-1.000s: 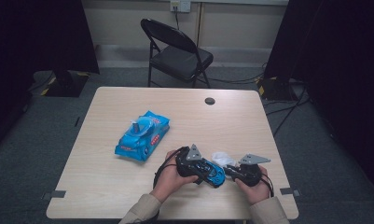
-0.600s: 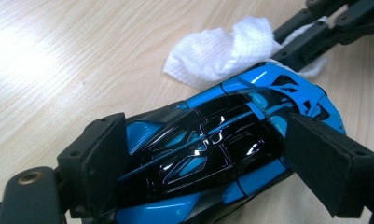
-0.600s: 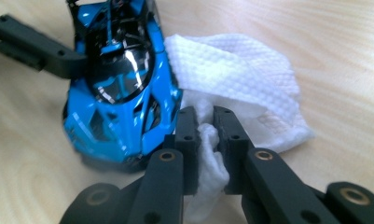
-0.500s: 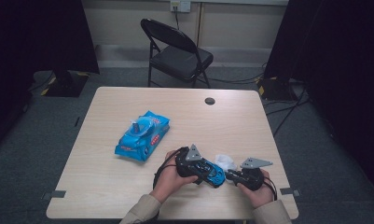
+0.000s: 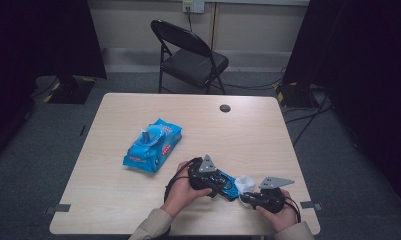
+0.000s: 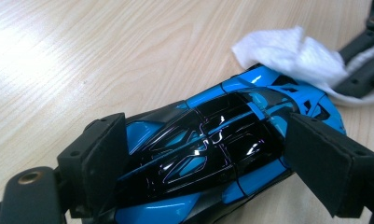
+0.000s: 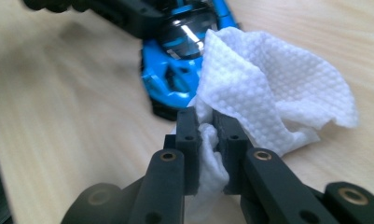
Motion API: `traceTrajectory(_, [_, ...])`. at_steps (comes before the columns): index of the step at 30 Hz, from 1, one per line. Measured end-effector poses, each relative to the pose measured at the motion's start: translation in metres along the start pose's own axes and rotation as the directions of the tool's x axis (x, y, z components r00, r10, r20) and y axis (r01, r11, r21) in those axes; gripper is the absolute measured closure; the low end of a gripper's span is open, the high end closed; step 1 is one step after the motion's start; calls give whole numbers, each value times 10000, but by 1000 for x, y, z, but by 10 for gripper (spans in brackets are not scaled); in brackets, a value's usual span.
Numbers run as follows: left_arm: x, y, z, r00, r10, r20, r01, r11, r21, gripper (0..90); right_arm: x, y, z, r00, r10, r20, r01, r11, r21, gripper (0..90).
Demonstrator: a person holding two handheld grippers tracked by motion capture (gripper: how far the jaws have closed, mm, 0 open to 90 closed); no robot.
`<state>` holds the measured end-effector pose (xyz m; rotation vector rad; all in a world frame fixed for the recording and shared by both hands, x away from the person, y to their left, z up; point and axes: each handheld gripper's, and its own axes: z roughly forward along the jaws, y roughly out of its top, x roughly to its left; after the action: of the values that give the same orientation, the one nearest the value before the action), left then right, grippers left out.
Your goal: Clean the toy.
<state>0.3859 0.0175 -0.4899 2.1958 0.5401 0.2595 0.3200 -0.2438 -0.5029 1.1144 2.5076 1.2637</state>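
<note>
In the high view, a blue toy car (image 5: 227, 183) is seen lying near the desk's (image 5: 248, 135) near edge, right of the middle. It is clasped across its body by the left tongs (image 5: 219, 181). A white wipe (image 5: 246, 183) is pressed against the car's right end and is pinched by the right tongs (image 5: 246, 196), which are held just inside the near right corner. A blue wipes packet (image 5: 152, 145) is seen left of centre, well apart from the car. Bare desk is left along the far edge, apart from a small dark round spot (image 5: 225, 108), and along the left edge. A folding chair (image 5: 190, 56) is placed beyond the far edge.

In the left gripper view, the car (image 6: 212, 154) is gripped by the wide-set left tongs (image 6: 208, 158), both pads laid against its flanks. The wipe (image 6: 292, 53) is draped on its far end, with open desk (image 6: 105, 56) beyond.

In the right gripper view, the right tongs (image 7: 206, 140) are drawn narrow on a fold of the wipe (image 7: 268, 88), which is touching the car (image 7: 175, 70).
</note>
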Motion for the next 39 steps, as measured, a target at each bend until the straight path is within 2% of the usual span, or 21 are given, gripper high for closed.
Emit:
traceTrajectory(8, [0,1,0,10000,20,-13,-20,10000,50,139,17,1,5,9976,-534,-434,544,9983,217,823])
traceTrajectory(20, [0,1,0,10000,50,-25,-49,10000,72,139,32,5,16,9923,-860,-887,882,9959,212,822])
traceTrajectory(26, [-1,1,0,10000,34,-35,-33,10000,50,140,38,10,21,9862,-1062,-1270,1111,9933,318,820])
traceTrajectory(27, [-1,0,0,10000,33,-33,-33,10000,36,140,38,12,20,9852,-1104,-1314,1149,9930,273,820])
traceTrajectory(31, [-1,0,0,10000,46,-35,-46,10000,15,140,37,22,5,9845,-1036,-1418,975,9940,-497,818])
traceTrajectory(34, [-1,1,0,10000,44,2,-44,10000,60,140,33,28,-5,9858,-968,-1373,832,9913,-1017,815])
traceTrajectory(39, [-1,1,0,10000,23,-14,-23,10000,22,140,23,36,-13,9874,-885,-1310,674,9853,-1572,812])
